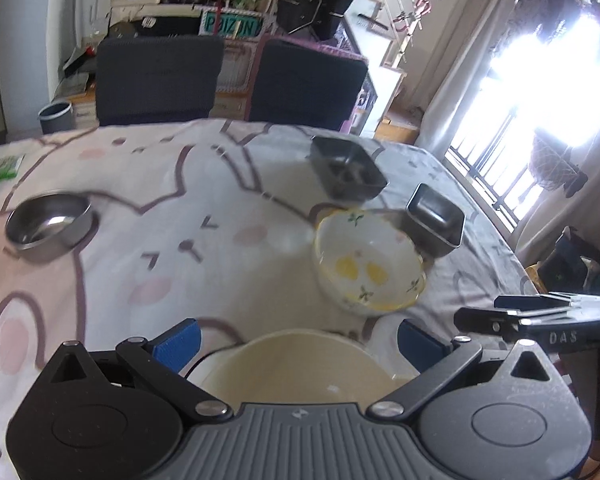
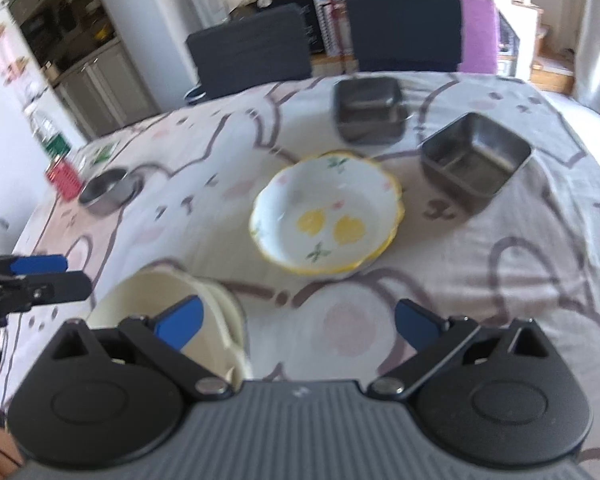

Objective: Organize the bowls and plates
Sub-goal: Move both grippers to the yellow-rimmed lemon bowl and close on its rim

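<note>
A cream bowl [image 1: 300,364] sits on the table right under my left gripper [image 1: 298,340], whose blue fingers are spread wide on either side of it, not touching. The same cream bowl [image 2: 168,300] lies at the left of the right wrist view, beside the left finger of my open, empty right gripper [image 2: 300,322]. A white bowl with yellow lemons [image 2: 326,212] stands at mid-table, stacked on a similar one; it also shows in the left wrist view [image 1: 370,260]. Two square steel dishes [image 2: 474,158] [image 2: 368,114] stand behind it. A round steel bowl [image 1: 50,220] is far left.
The table carries a bunny-print cloth [image 2: 480,280]. Two dark chairs [image 1: 160,80] stand at the far edge. A bottle and a red item [image 2: 62,176] stand at the table's left edge. The right gripper shows at the right of the left wrist view [image 1: 540,316].
</note>
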A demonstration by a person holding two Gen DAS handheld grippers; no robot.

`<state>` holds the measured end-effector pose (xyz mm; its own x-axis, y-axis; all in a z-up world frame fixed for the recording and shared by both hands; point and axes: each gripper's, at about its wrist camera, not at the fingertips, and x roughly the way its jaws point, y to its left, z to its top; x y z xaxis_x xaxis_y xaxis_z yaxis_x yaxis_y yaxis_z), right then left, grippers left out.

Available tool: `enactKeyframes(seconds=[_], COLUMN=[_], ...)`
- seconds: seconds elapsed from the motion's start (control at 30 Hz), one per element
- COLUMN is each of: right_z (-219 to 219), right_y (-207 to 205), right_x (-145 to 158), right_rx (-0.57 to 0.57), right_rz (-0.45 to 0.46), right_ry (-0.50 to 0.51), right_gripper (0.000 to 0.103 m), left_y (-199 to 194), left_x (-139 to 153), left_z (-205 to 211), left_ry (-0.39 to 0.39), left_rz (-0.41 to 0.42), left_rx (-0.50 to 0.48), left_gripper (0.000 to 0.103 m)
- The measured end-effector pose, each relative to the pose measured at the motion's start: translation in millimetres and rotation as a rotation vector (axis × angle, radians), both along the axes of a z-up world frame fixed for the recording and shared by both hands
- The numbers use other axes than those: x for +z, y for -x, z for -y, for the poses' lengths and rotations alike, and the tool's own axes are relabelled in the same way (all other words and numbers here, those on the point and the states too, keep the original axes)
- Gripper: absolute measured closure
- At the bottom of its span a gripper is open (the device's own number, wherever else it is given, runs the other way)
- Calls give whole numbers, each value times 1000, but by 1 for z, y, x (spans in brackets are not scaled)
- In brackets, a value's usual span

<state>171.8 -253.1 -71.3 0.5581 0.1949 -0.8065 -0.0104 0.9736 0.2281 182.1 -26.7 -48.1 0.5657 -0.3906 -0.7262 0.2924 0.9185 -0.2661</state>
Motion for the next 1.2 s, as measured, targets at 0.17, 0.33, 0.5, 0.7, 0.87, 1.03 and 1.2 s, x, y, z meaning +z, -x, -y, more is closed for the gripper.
enactKeyframes(seconds=[0.17, 0.33, 0.5, 0.7, 0.87, 1.03, 1.2], right_z=[24, 41, 49, 58, 65, 57, 46], right_y=[-12, -28, -48, -70, -83, -93, -101], right_x=[2, -3, -13, -26, -37, -44, -47], right_rx=[-81, -129, -167, -221, -247, -216, -220], right_rz=[37, 44, 32, -27, -71, -103, -115], right_ry=[8, 36, 33, 74, 9, -55, -15], right_gripper=[0, 0, 0, 3, 22, 39, 56], left_y=[-12, -38, -67, -91, -108, -117, -128], left_x=[1, 8, -3, -38, -55, -66, -64], left_z=[20, 41, 63, 57, 53, 54, 71], left_ry=[-25, -33, -50, -26, -41, -37, -6], left_rz=[6, 42, 36, -66, -114, -167, -162], left_rx=[-22, -73, -132, -124, -111, -115, -126], left_gripper=[0, 1, 18, 42, 53, 64, 75])
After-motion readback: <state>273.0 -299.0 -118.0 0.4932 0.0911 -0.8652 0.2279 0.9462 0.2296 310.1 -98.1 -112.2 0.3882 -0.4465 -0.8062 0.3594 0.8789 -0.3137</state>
